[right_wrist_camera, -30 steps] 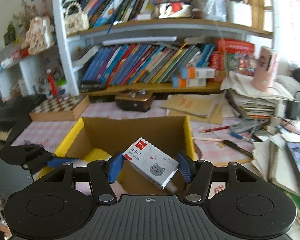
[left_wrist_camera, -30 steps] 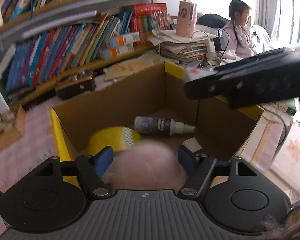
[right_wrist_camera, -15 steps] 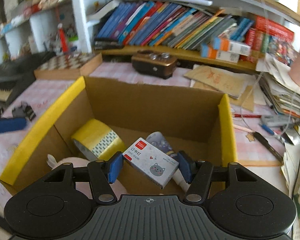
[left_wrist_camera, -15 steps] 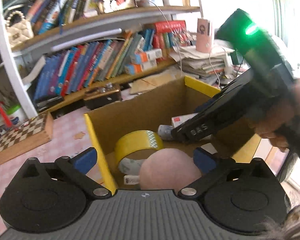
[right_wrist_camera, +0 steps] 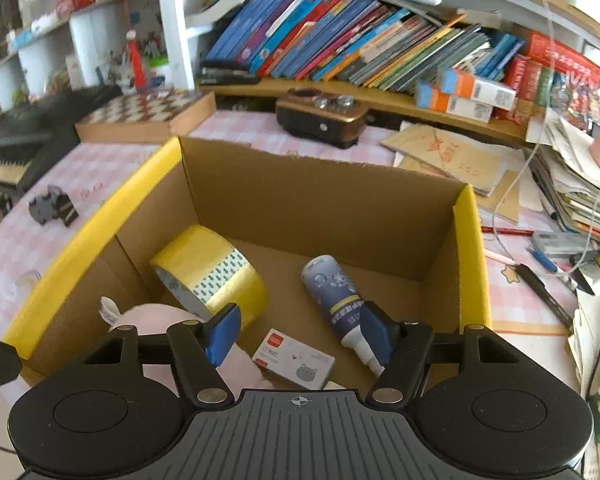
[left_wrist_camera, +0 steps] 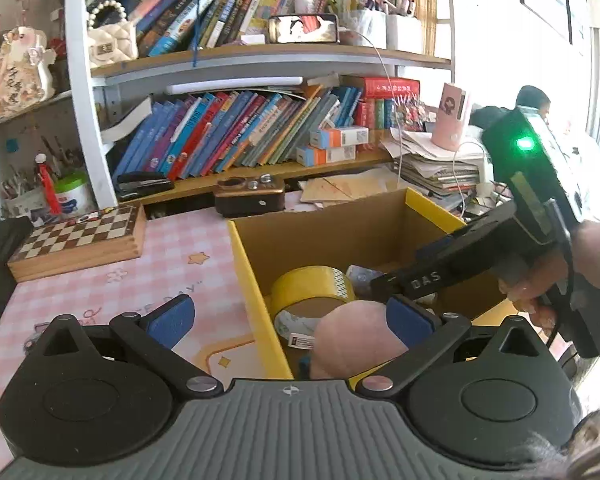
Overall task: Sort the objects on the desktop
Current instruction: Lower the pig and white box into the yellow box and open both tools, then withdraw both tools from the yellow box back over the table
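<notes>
A cardboard box with yellow rims point(right_wrist_camera: 100, 216) point(left_wrist_camera: 244, 264) stands on the pink checked desk. Inside lie a yellow tape roll point(right_wrist_camera: 210, 274) point(left_wrist_camera: 312, 288), a grey spray bottle point(right_wrist_camera: 338, 300), a pink plush thing point(left_wrist_camera: 358, 340) point(right_wrist_camera: 156, 316) and a small white staples box with a cat picture point(right_wrist_camera: 294, 360). My right gripper point(right_wrist_camera: 300, 336) is open and empty, just above the staples box. My left gripper point(left_wrist_camera: 290, 318) is open and empty, above the box's left rim. The right gripper's body shows in the left wrist view point(left_wrist_camera: 480, 264) over the box.
A wooden chessboard box point(left_wrist_camera: 80, 240) and a brown radio point(right_wrist_camera: 320, 118) stand behind the box. Black binder clips point(right_wrist_camera: 54, 210) lie on the desk to its left. Paper stacks and pens point(right_wrist_camera: 560, 208) crowd the right side. Bookshelves point(left_wrist_camera: 240, 136) run along the back.
My right gripper opened and the staples box dropped onto the box floor. My left gripper let go of the pink plush, opened wide and pulled back and up to the left.
</notes>
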`<state>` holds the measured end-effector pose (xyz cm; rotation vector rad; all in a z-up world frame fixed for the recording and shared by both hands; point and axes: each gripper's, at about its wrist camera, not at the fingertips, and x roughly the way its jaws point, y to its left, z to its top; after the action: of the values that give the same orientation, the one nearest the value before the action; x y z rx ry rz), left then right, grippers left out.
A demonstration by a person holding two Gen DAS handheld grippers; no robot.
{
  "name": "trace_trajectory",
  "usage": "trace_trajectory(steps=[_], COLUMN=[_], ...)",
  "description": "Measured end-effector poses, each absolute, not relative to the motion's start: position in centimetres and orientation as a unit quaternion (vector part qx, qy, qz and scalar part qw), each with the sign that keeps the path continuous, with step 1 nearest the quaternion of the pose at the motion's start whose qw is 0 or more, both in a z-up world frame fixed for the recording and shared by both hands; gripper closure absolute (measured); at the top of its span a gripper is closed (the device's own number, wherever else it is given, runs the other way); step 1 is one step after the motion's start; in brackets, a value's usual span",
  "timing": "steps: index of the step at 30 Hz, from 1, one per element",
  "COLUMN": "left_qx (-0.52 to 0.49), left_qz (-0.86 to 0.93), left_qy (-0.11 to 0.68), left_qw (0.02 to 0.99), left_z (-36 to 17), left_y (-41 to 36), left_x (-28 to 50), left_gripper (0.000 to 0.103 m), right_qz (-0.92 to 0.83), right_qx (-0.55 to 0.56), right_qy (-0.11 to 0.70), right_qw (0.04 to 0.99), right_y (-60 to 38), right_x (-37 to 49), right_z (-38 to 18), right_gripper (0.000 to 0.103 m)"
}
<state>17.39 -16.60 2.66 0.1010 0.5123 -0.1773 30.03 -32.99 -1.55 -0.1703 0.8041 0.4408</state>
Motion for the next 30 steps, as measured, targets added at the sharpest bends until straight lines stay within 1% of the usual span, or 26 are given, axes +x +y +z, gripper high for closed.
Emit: trace_trajectory(steps=[9,17,22,30], left_qx=[0.026,0.001,0.001,0.015], left_qz=[-0.062,-0.047,-0.06,-0.075], left_qy=[0.251,0.25,0.25,0.263], left_qw=[0.966,0.967,0.966,0.962], left_z=[3.4,3.4,3.1,2.8], left_y=[-14.3,-11.7,-10.5,-8.5], left_x=[15.1,12.8,11.3,9.4], left_gripper=[0.0,0.0,0.0,0.0], right_qz=[0.182,0.133,0.103,0.06], right_qx=[-0.046,-0.022,-0.018,0.011], right_qy=[0.323,0.29,0.282,0.294], right_qw=[0.928,0.947,0.954,0.954], right_y=[-34.7,-35.9,-36.0,-34.6], right_x=[26.2,22.0,19.2,14.7], right_z=[1.1,2.7,2.8,1.8], right_gripper=[0.036,0.035,0.035,0.034])
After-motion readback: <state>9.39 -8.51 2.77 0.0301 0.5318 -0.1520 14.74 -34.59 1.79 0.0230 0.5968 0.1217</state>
